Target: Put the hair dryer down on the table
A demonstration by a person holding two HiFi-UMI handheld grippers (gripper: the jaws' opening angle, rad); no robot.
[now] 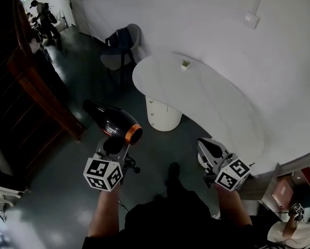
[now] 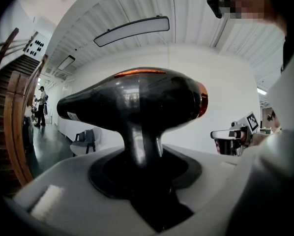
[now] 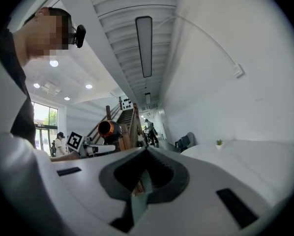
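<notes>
The black hair dryer (image 1: pixel 111 120) with an orange ring at its back end hangs in the air over the floor, left of the white round table (image 1: pixel 212 105). My left gripper (image 1: pixel 113 148) is shut on its handle, and the nozzle points up and to the left. In the left gripper view the dryer's body (image 2: pixel 132 96) fills the middle, its handle standing up from between the jaws. My right gripper (image 1: pixel 209 148) is held over the floor near the table's front edge, shut with nothing in it (image 3: pixel 146 150). From there the dryer (image 3: pixel 107 129) shows at the left.
A small potted plant (image 1: pixel 185 64) stands on the table's far side. A grey chair (image 1: pixel 122 46) is behind the table. A dark wooden staircase (image 1: pixel 36 92) runs along the left. One person (image 1: pixel 42 18) stands far off, another sits at the bottom right (image 1: pixel 295 227).
</notes>
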